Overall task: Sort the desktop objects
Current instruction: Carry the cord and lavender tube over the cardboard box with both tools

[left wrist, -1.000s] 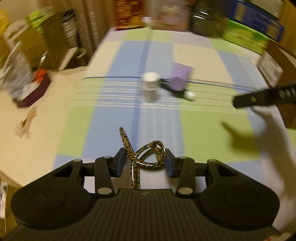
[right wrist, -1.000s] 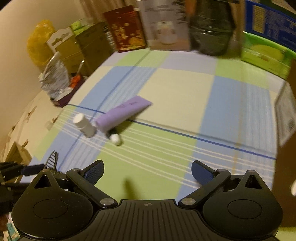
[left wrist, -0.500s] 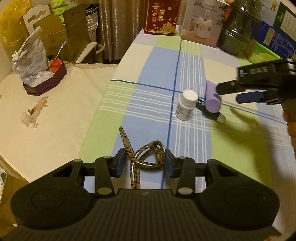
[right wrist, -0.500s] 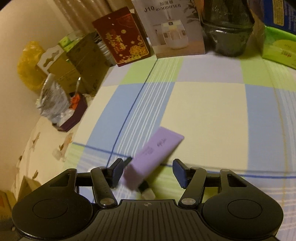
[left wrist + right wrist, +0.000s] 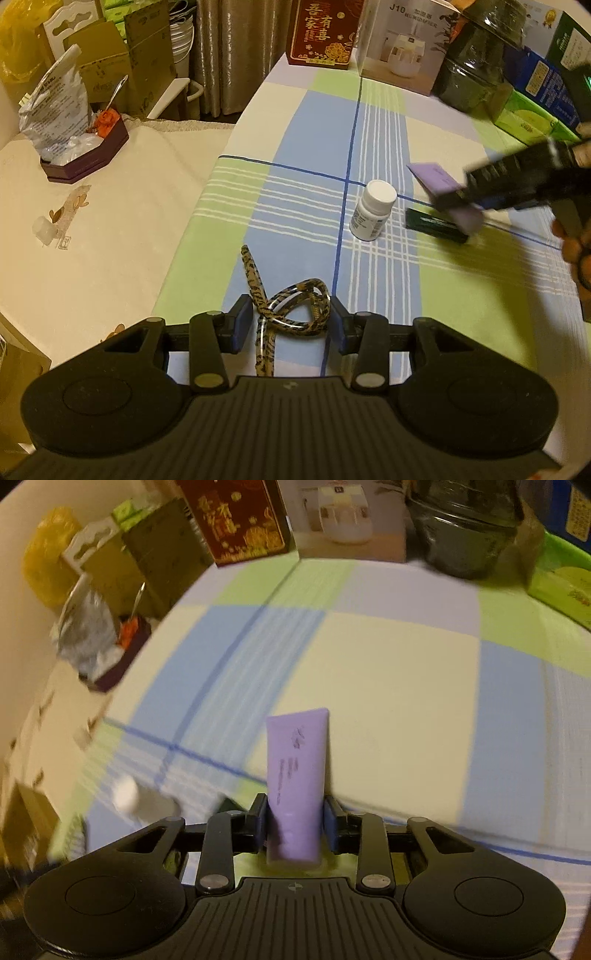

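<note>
Here, right gripper [image 5: 294,819] closing on lilac tube [image 5: 297,771], left gripper [image 5: 289,325] pinching hair tie [image 5: 291,308], "J10 HUMIDIFIER" box [image 5: 404,42].

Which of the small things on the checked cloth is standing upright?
The white-capped pill bottle. It stands on its base, while the dark green tube lies flat beside it and the purple tube is in the right tool.

Motion blur smears the white bottle [image 5: 125,794]; the purple tube [image 5: 295,775] hides its cap.
</note>
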Demonstrator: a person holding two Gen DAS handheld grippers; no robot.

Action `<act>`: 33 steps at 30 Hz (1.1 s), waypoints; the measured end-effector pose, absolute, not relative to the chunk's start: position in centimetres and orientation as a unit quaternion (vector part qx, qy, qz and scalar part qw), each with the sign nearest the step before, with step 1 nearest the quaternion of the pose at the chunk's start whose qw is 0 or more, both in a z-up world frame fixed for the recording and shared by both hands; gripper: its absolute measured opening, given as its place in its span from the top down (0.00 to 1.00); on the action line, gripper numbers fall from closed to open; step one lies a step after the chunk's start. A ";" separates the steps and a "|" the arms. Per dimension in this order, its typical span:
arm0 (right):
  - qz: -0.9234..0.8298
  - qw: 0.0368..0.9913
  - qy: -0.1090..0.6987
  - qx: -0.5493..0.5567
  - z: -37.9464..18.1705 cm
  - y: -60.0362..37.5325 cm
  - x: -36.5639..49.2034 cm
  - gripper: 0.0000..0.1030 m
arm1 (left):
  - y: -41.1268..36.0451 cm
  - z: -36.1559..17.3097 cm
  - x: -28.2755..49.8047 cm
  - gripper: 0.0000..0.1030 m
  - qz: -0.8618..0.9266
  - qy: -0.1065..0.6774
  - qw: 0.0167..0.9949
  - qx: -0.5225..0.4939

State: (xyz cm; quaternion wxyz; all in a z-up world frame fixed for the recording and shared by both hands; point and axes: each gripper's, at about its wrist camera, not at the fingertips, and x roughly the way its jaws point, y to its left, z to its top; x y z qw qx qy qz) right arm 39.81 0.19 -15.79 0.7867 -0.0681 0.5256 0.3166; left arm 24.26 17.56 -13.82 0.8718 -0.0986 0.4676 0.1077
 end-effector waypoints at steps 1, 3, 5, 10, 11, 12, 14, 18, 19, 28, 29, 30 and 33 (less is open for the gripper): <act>0.316 0.786 0.526 -0.075 -15.9 -0.7 39.4 0.73 | 17.5 -13.8 24.3 0.63 0.107 0.468 0.872 -0.097; 0.314 0.788 0.523 -0.082 -15.8 -2.8 38.3 0.73 | 17.5 -13.9 24.3 0.65 0.102 0.471 0.871 -0.099; 0.311 0.789 0.523 -0.083 -15.6 -4.6 37.1 0.73 | 17.4 -14.0 24.2 0.65 0.099 0.474 0.870 -0.098; 0.300 0.787 0.533 -0.076 -15.1 -8.8 32.9 0.73 | 16.5 -14.1 23.7 0.66 0.083 0.480 0.870 -0.075; 0.299 0.787 0.535 -0.076 -15.0 -9.2 32.1 0.73 | 16.2 -14.1 23.5 0.66 0.077 0.483 0.869 -0.073; 0.299 0.788 0.532 -0.079 -14.9 -9.8 31.1 0.73 | 16.0 -14.0 23.3 0.66 0.072 0.485 0.868 -0.074; 0.297 0.790 0.529 -0.086 -14.7 -10.7 29.7 0.73 | 15.5 -13.9 22.7 0.66 0.061 0.490 0.867 -0.074; 0.300 0.800 0.509 -0.107 -14.7 -10.8 28.3 0.69 | 14.6 -14.0 22.0 0.65 0.049 0.494 0.866 -0.066; 0.302 0.802 0.503 -0.114 -14.8 -10.6 28.2 0.68 | 14.5 -14.1 22.1 0.65 0.050 0.497 0.864 -0.068; 0.305 0.820 0.462 -0.147 -15.8 -9.7 28.1 0.58 | 14.4 -14.6 23.3 0.64 0.069 0.500 0.860 -0.072; 0.307 0.819 0.461 -0.151 -15.8 -9.6 28.1 0.60 | 14.3 -14.7 23.4 0.63 0.070 0.498 0.862 -0.068; 0.309 0.819 0.459 -0.154 -15.8 -9.7 28.1 0.69 | 14.1 -14.8 23.5 0.62 0.071 0.496 0.863 -0.063; 0.314 0.817 0.459 -0.155 -15.8 -9.9 27.7 0.69 | 13.5 -14.7 23.4 0.63 0.067 0.494 0.865 -0.059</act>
